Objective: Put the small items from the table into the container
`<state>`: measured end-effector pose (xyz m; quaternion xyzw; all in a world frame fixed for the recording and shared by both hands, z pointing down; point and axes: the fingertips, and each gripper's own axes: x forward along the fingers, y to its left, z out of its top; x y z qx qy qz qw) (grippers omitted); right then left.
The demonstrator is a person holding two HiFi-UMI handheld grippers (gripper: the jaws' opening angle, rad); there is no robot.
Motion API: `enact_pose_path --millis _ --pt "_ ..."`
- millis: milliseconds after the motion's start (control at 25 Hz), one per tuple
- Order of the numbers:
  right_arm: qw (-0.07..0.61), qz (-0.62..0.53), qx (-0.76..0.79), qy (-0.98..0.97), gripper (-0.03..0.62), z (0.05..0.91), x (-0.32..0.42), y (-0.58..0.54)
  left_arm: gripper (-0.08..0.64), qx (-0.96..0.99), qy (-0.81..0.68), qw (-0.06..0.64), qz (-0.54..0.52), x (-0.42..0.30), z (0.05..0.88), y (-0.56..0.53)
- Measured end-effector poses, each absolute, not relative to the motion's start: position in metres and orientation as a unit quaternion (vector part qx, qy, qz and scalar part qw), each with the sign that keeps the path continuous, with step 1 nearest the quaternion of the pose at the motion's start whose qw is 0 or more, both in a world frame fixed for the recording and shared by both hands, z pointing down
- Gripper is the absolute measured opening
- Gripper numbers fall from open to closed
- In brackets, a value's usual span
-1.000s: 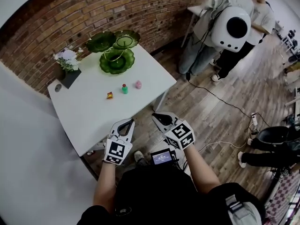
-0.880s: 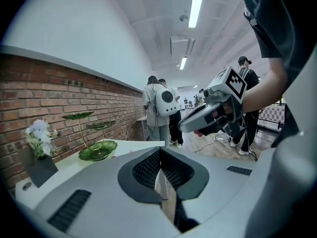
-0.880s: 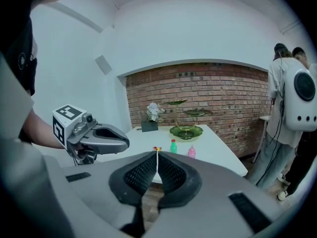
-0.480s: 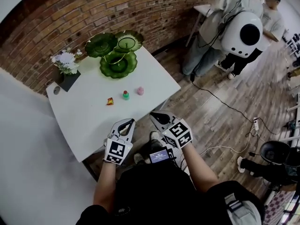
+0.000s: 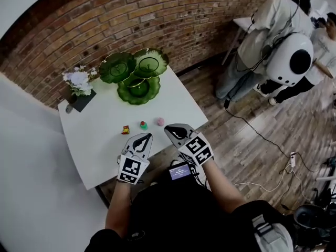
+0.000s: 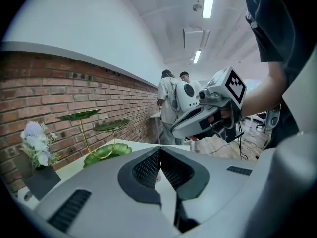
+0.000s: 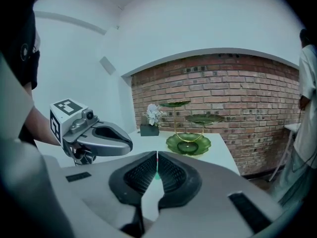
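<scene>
Three small items lie in a row on the white table [image 5: 100, 135]: a red and yellow piece [image 5: 125, 130], a green piece [image 5: 143, 124] and a pink piece [image 5: 160, 122]. Behind them stands a green three-tier leaf dish [image 5: 138, 88], also seen as the tiered green dish [image 7: 188, 144] in the right gripper view. My left gripper [image 5: 145, 137] is shut and empty over the table's near edge, just short of the green piece. My right gripper [image 5: 169, 129] is shut and empty, close to the pink piece. Each gripper view shows the other gripper [image 6: 208, 114] [image 7: 91, 135].
A dark pot of white flowers [image 5: 80, 85] stands at the table's back left by the brick wall. To the right, on the wooden floor, people stand around a white round-headed robot [image 5: 291, 59], and cables [image 5: 262, 140] trail across the boards.
Both grippers have moved forward from off the table's near edge to right before the row of small items. Their jaws stayed shut.
</scene>
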<state>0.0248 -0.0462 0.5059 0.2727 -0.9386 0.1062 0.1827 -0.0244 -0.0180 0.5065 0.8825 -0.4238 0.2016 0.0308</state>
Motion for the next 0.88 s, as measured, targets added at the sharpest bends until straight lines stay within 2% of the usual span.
enact_pose_path --millis 360,880 --pt "0.174 0.119 0.243 -0.947 0.017 0.509 0.026 -0.085 0.011 0.863 -0.459 0.046 0.204 -0.024 0.507 -0.049" --pt "0.180 0.132 0.271 -0.936 0.017 0.512 -0.002 -0.096 0.011 0.881 -0.422 0.045 0.208 -0.050 0.510 -0.068"
